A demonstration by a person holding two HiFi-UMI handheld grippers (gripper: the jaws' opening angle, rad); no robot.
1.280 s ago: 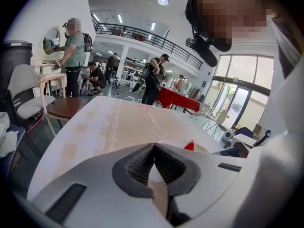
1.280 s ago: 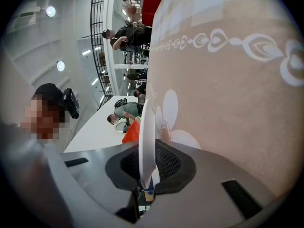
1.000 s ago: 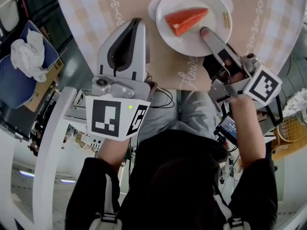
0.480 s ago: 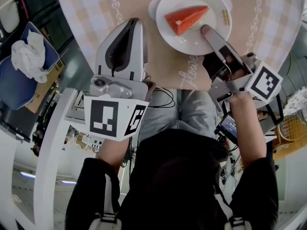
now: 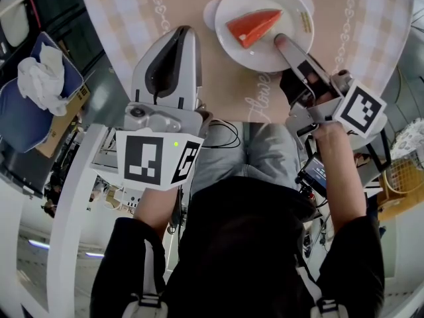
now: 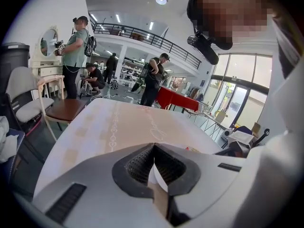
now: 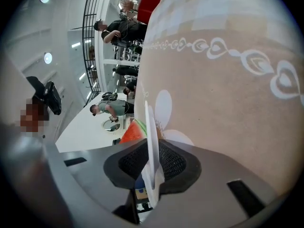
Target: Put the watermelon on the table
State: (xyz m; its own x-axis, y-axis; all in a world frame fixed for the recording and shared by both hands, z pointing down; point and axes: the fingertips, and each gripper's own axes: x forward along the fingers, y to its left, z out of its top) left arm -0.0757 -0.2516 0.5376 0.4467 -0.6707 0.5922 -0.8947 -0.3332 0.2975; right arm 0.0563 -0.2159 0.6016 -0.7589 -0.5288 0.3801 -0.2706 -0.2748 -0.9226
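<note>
Head view: the watermelon (image 5: 253, 25) lies as 1 wedge on a white plate (image 5: 240, 50) over the far side of the surface (image 5: 199, 5). The right hand-held gripper (image 5: 281, 42) has the plate's near rim. The left hand-held gripper (image 5: 187, 32) hangs apart over the near edge, idle. Whether the plate already rests on the surface I can't tell from up here.

Left gripper view: the left hand-held gripper (image 6: 153, 148) is clenched with nothing in it, the cloth-covered surface (image 6: 118, 127) beyond.

Right gripper view: the right hand-held gripper (image 7: 152, 167) is pinching the plate (image 7: 151, 127) edge-on between both pads, the watermelon (image 7: 134, 131) peeking behind and the surface (image 7: 228, 94) close by.

That's only a rim grip, so the plate should be kept level; tip it and the wedge slides. I'd lower it flat, let the base settle fully, then release and draw straight back without dragging the rim.
</note>
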